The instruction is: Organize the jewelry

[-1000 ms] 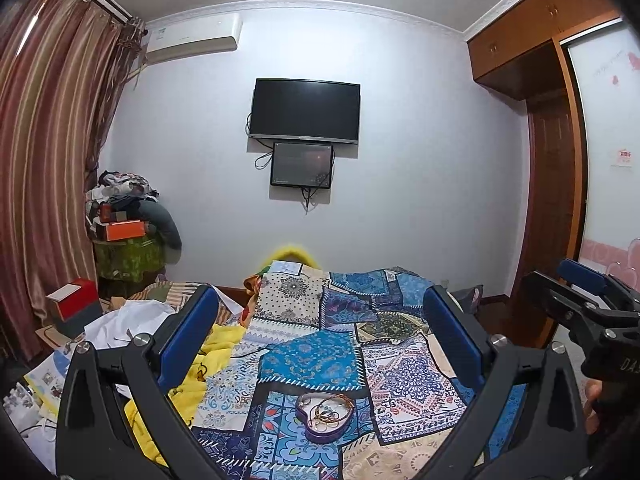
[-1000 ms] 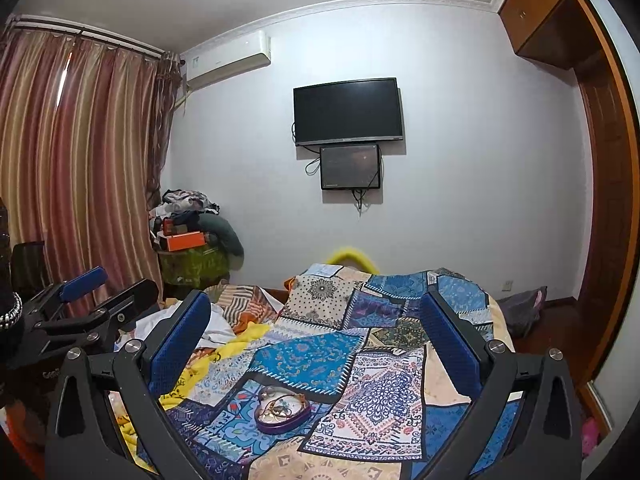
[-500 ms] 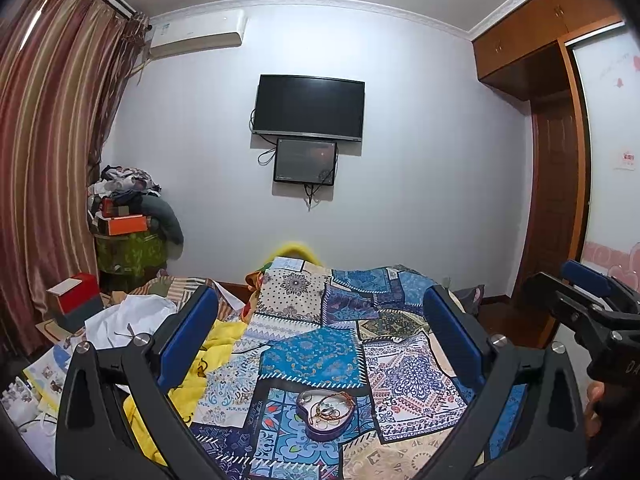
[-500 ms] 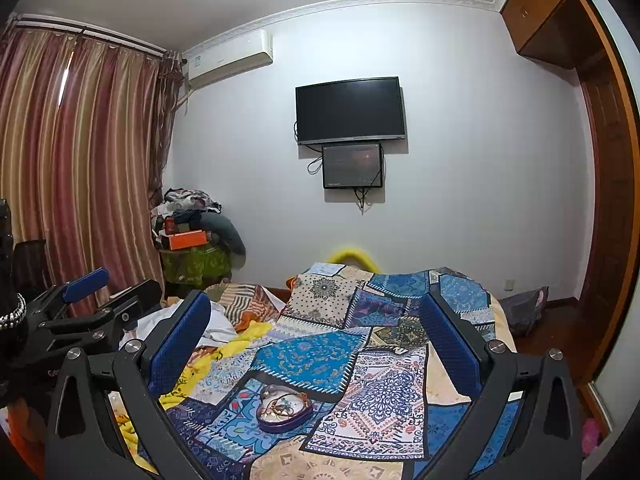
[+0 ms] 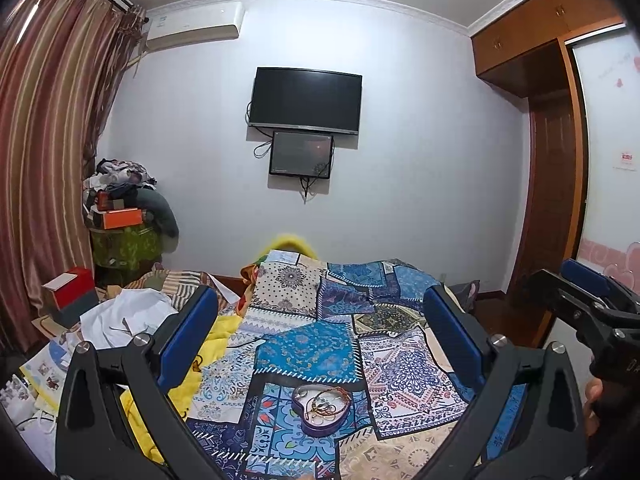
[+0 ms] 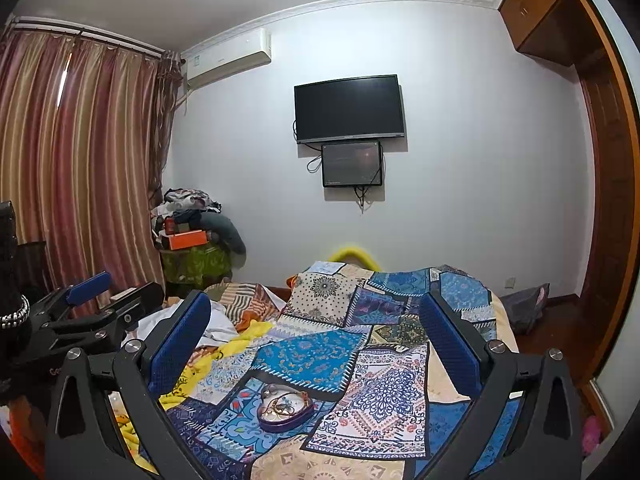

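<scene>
Item 1, my left gripper [image 5: 320, 328]: raised above the bed [image 5: 400, 364], aimed level toward the far wall, blue fingers [image 5: 188, 336] spread wide with nothing between them.

Item 2, my right gripper [image 6: 316, 332]: same pose, level and forward, its fingers [image 6: 180, 344] spread wide and holding nothing. Each gripper shows at the edge of the other's view, so they sit side by side, apart.

Item 3, heart-shaped dish [image 5: 322, 406]: purple wall, pale inside, resting on the patchwork bedspread [image 5: 304, 352] toward the near edge of the bed, about midway across. In the left view its lobes lie toward the far edge and its tip toward the near edge, tilted slightly right. A tangle of jewelry [image 5: 324, 400], thin chains and rings, lies inside it; separate pieces I cannot tell apart.

Item 4, surroundings: yellow cloth [image 5: 224, 336] and white cloth [image 5: 124, 316] bunched along the bed's left edge; red box [image 5: 68, 288] beyond them; striped curtain [image 5: 44, 160]; television [image 5: 306, 100] on the wall. Nothing lies between the fingers and the dish.
</scene>
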`<state>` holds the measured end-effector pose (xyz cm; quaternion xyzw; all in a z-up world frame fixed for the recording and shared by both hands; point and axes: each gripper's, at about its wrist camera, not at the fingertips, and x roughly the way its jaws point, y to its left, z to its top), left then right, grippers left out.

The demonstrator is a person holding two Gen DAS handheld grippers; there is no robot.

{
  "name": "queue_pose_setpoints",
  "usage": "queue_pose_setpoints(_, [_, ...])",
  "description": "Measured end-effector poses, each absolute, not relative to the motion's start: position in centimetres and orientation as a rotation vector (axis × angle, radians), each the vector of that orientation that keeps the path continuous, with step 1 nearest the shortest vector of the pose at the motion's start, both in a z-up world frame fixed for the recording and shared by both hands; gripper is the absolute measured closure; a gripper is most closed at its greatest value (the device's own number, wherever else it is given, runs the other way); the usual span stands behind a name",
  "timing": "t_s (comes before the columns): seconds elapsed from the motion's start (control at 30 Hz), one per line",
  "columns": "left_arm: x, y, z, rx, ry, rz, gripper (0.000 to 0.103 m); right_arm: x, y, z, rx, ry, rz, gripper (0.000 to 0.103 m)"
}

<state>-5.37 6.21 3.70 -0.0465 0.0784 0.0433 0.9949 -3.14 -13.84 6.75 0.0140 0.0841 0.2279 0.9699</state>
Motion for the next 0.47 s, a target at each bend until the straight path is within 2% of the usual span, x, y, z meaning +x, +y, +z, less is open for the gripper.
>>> queue_pose_setpoints(0.47, [-5.38,6.11,3.58,-0.076,0.154,0.082,0.0,-2.68,-13.8,6.49,0.034,0.185,0.458,0.0])
